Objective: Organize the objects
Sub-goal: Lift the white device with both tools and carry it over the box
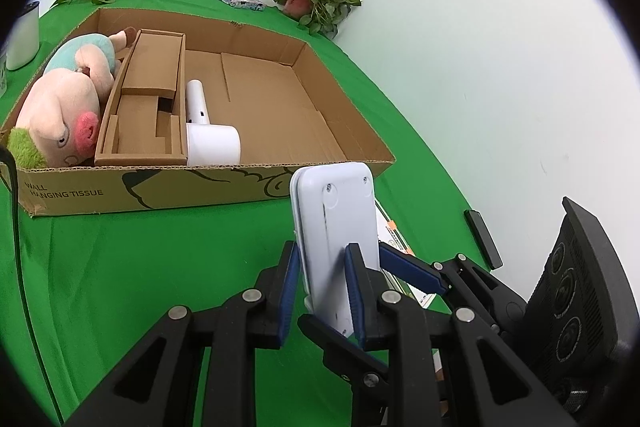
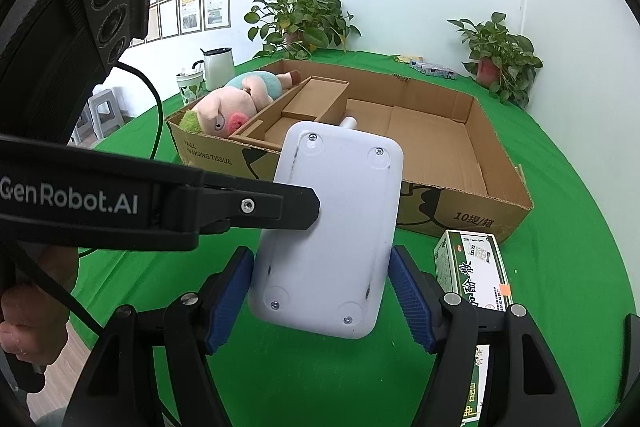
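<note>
Presently, on the green surface (image 1: 140, 267), the cardboard tray (image 1: 360, 151) holds, from left to right, a plush pig (image 1: 68, 115), a cardboard insert (image 1: 148, 99) and a white dryer-like device (image 1: 208, 135), with its right part bare. The left tongs (image 1: 324, 291) are closed narrow on the edges of the pale grey flat device (image 1: 340, 227), lifted just near the tray's front wall. The right tongs (image 2: 320, 303) flank its wide faces; whether their pads touch, I cannot tell. Judgement: placement step in hand; next, carry it over the wall into the bare section.
</note>
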The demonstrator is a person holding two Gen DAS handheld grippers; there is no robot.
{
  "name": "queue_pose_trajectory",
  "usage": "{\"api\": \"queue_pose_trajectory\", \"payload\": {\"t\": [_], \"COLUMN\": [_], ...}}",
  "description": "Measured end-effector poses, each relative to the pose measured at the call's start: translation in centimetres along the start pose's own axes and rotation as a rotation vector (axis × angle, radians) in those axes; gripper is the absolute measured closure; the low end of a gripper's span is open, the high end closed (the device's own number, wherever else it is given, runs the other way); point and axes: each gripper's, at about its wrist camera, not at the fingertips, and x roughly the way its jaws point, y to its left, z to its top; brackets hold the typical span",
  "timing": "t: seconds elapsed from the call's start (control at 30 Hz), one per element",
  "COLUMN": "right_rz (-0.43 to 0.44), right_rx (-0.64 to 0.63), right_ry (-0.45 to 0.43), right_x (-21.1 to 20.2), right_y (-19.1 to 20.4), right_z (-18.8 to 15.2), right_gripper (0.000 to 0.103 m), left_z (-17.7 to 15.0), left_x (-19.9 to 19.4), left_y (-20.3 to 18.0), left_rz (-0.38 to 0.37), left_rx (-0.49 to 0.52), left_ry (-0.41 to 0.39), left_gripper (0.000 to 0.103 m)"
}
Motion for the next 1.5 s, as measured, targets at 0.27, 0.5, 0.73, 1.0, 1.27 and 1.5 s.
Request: {"api": "queue_pose_trajectory", "payload": {"t": [0.27,0.5,0.73,1.0,1.27,1.5], "right_rz": [0.013,0.009,0.002,-0.002,0.004,0.016], "right_rx": [0.023,0.016,0.033,0.054,0.057,0.030], "right_ry": [-0.008,-0.020,-0.033,-0.038,-0.045,-0.033], "right_x": [0.3,0.2,0.2,0.5,2.1,5.0], "right_y": [-0.9,-1.7,-2.7,-4.2,-5.6,-6.8], "right_z": [0.5,1.8,3.1,4.8,7.6,12.0], "right_gripper": [0.036,0.036,0.036,0.036,0.036,0.036], "left_z": [1.0,2.5,4.5,6.6,9.6,13.8], "left_x": [0.1,-0.1,0.3,1.4,2.2,3.4], "left_y": [-0.8,-1.2,-1.8,-2.0,-1.3,0.3], "left_rz": [0.018,0.013,0.016,0.019,0.032,0.039], "left_rx": [0.014,0.014,0.038,0.055,0.065,0.056], "left_ry": [0.010,-0.009,0.001,0.002,0.000,-0.011], "left_gripper": [0.081,0.081,0.081,0.081,0.081,0.081]}}
